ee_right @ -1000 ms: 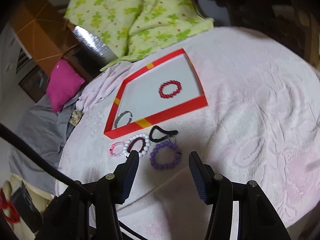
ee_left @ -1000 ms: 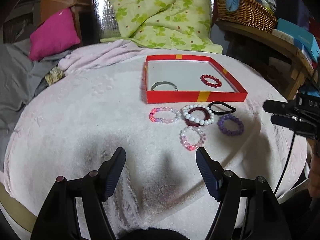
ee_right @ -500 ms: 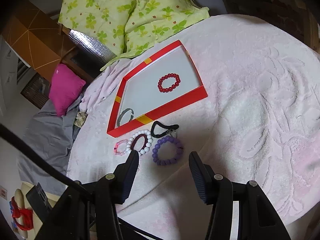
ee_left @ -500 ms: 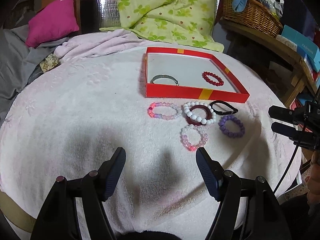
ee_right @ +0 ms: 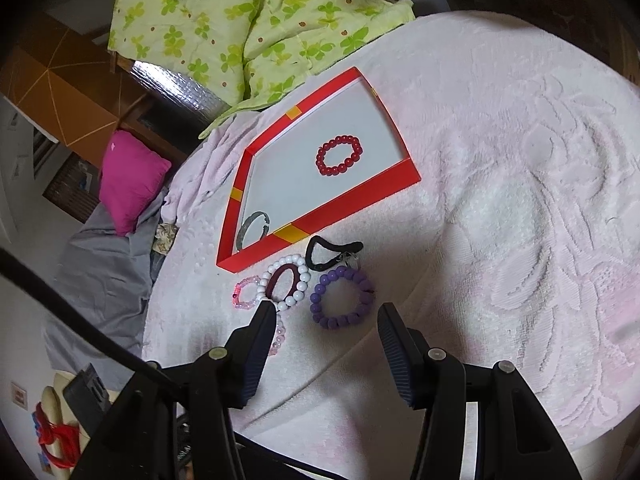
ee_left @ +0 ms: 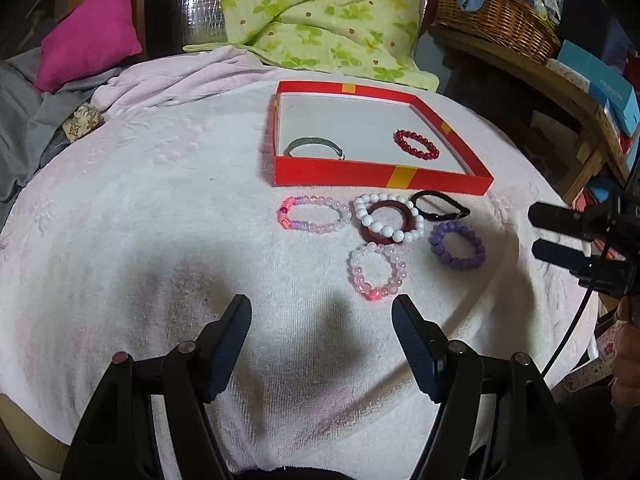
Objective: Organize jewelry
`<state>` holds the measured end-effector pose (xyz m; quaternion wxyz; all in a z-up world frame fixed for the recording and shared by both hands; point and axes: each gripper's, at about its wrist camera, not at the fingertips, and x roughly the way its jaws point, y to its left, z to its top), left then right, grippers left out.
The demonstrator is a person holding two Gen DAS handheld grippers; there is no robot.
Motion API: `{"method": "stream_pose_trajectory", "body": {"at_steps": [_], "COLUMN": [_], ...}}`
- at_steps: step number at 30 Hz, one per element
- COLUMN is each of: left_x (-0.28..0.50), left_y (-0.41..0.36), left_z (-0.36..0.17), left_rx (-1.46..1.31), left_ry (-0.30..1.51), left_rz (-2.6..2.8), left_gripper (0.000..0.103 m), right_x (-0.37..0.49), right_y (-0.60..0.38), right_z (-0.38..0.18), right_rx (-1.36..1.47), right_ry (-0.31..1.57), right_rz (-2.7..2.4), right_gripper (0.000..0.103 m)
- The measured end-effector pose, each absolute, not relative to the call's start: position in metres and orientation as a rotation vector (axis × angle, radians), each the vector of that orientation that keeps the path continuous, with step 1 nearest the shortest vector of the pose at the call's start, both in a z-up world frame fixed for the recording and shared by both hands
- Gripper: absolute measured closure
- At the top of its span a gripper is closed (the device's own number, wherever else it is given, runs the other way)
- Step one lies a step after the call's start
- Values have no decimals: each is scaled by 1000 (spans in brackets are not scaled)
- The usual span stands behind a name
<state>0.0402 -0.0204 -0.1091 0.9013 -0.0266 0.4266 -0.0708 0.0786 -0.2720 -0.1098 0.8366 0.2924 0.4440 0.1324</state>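
Lying loose by red box point(ee_right: 356, 196): purple bead bracelet point(ee_right: 343, 298), round, intact.

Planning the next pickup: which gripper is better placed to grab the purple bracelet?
Probably the right gripper: it is open and the purple bracelet lies just ahead between its fingers. The left gripper, also open, faces the pink bracelet instead.

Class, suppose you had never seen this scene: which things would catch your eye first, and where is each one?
The red box stands out on the pale towel-covered table; it holds a red bead bracelet on the right and a grey bangle on the left. In front of it lies a cluster of loose bracelets, the purple bead bracelet just beyond the open right gripper.
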Motion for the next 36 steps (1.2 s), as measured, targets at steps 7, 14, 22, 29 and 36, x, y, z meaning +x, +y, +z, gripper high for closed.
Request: {"method": "stream_pose_trajectory", "body": {"at_steps": [7, 14, 22, 29, 36], "left_x": [43, 61, 93, 106, 105], "left_y": [-22, -27, -36, -47, -45], "left_z": [-110, -98, -94, -100, -108], "left_rx": [-49, -59, -71, -62, -66], "left_ry": [880, 881, 921, 971, 1000], "left_rz": [-146, -182, -291, -381, -377], "left_gripper": [30, 30, 43, 57, 57], "right_x": [82, 92, 133, 154, 172], "right_y": [-273, -273, -260, -241, -232], "right_z": [-112, -106, -108, -118, -129], "right_rx": [608, 574, 544, 489, 403], "right_ry": [948, 922, 955, 993, 1033], "right_rz": [259, 244, 368, 386, 342], "right_gripper": [47, 47, 47, 47, 47]}}
